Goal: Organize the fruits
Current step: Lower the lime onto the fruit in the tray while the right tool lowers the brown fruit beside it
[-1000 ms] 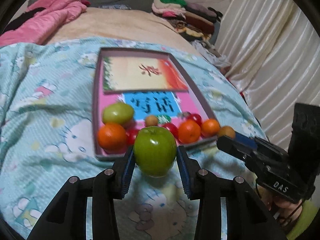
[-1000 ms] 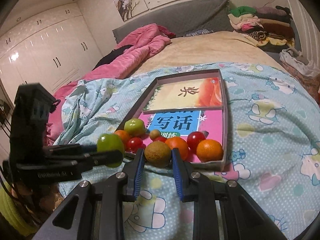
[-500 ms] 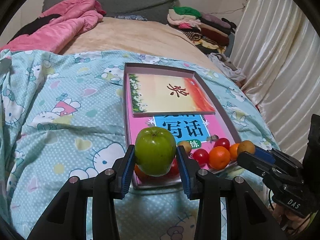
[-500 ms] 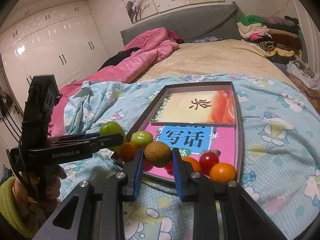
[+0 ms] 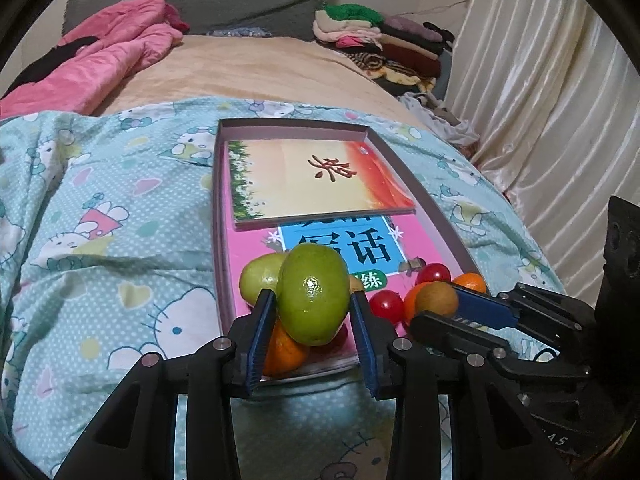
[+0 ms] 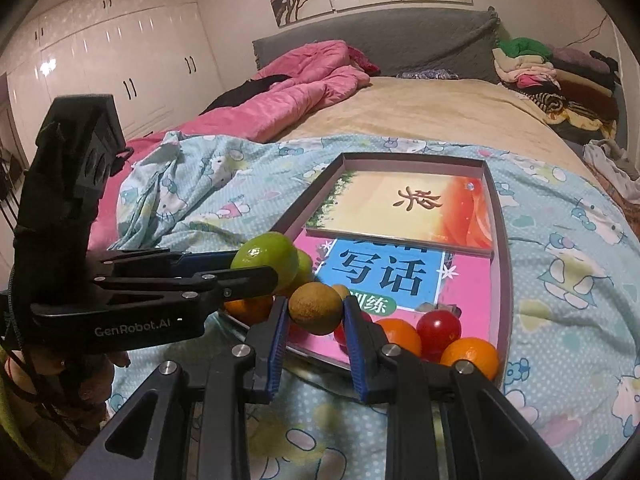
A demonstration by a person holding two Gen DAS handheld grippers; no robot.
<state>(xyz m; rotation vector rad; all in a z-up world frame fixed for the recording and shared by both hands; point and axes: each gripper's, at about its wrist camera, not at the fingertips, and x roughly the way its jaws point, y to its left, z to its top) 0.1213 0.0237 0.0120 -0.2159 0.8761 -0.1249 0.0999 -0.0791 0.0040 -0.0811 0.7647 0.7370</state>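
Both fruits hung over the near end of the tray [image 5: 448, 216]. The left gripper [image 5: 314, 316] pinched the green apple [image 5: 313, 294], jaws closing, above the tray's near-left corner. The right gripper [image 6: 316, 312], jaws pressed on the kiwi [image 6: 315, 309], sat just right of it.

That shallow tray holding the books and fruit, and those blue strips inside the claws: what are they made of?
The shallow grey-edged tray looks like matte cardboard: thin, straight folded walls, possibly a box lid. The blue strips look like ribbed rubber or soft plastic, though I can't be sure; those on the left gripper are closing on a glossy green fruit.
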